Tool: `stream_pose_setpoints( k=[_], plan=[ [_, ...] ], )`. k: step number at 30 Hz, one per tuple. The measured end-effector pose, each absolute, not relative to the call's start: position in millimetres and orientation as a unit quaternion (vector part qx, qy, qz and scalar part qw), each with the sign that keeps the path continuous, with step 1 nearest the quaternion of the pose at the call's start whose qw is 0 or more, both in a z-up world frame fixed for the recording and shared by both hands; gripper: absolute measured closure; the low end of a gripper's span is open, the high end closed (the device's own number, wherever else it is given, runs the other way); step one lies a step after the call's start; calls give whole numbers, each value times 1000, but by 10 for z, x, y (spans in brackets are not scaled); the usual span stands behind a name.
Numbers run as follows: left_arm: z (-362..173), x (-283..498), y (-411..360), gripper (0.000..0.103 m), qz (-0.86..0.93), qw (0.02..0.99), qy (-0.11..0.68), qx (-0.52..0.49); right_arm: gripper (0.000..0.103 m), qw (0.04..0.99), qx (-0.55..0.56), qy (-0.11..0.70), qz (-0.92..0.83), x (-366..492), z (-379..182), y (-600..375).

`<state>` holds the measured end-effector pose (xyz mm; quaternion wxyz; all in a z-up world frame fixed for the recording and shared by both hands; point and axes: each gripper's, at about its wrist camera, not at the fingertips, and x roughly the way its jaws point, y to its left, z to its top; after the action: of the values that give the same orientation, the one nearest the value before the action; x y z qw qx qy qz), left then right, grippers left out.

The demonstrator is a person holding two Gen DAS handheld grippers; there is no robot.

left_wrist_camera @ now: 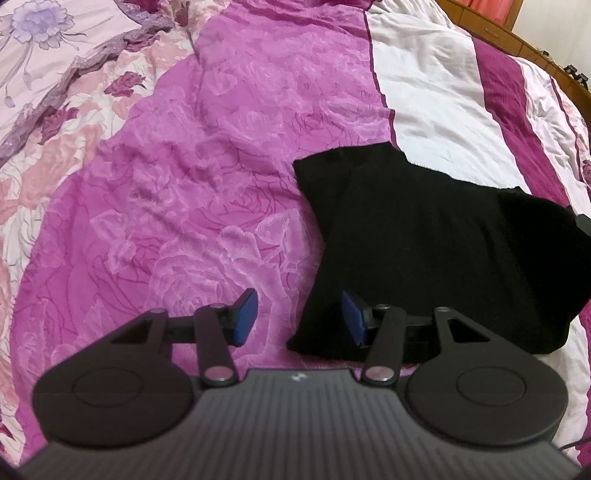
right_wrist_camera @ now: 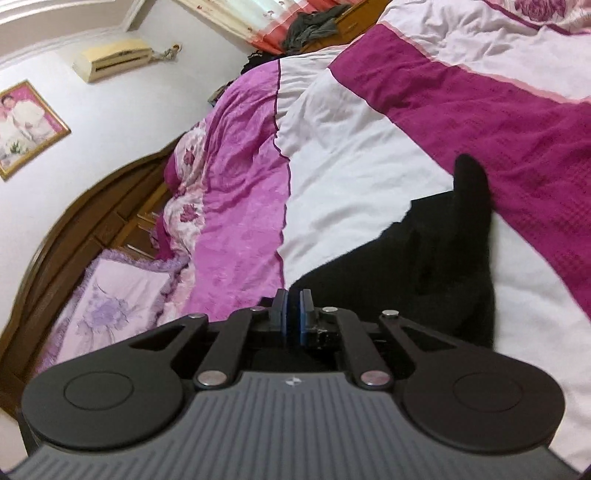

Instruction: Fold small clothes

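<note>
A small black garment [left_wrist_camera: 424,251] lies on the bedspread [left_wrist_camera: 184,184], partly folded, with its right side raised. My left gripper [left_wrist_camera: 298,319] hovers open at the garment's near left corner. Its right blue pad [left_wrist_camera: 351,319] is over the black cloth and its left pad [left_wrist_camera: 245,317] is over the pink cover, with nothing pressed between them. In the right wrist view my right gripper [right_wrist_camera: 294,314] is shut, its blue pads together on the edge of the black garment [right_wrist_camera: 443,266]. The cloth runs up from the pads to a peak at the right.
The bedspread [right_wrist_camera: 351,166] has pink, white and magenta bands. A lilac floral pillow [right_wrist_camera: 110,302] lies by the curved wooden headboard [right_wrist_camera: 74,221]. On the wall are a framed picture [right_wrist_camera: 26,125] and an air conditioner [right_wrist_camera: 114,57]. Loose clothes [right_wrist_camera: 314,26] lie beyond the bed.
</note>
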<state>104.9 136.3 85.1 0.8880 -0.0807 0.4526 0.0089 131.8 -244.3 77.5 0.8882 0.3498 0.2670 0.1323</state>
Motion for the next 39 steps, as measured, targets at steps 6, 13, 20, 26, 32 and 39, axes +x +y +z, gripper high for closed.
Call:
stream_pose_setpoints(
  k=[6, 13, 20, 26, 32, 39],
  plan=[
    [811, 1051, 1321, 51, 5, 886, 456, -84, 82, 904, 311, 270, 118, 1202, 779, -2648],
    [840, 1079, 1228, 51, -3, 887, 455, -82, 32, 912, 313, 260, 50, 1019, 700, -3090],
    [916, 1221, 900, 51, -41, 886, 451, -98, 27, 886, 370, 279, 2, 1066, 415, -3528],
    [1004, 1433, 415, 51, -102, 883, 442, -117, 27, 867, 398, 302, -4, 1271, 180, -3607],
    [954, 1685, -87, 51, -138, 875, 446, -129, 27, 856, 420, 301, 2, 1405, 56, -3582],
    [813, 1917, -445, 51, -141, 867, 452, -158, 27, 849, 437, 296, 19, 1421, -41, -3623]
  ],
)
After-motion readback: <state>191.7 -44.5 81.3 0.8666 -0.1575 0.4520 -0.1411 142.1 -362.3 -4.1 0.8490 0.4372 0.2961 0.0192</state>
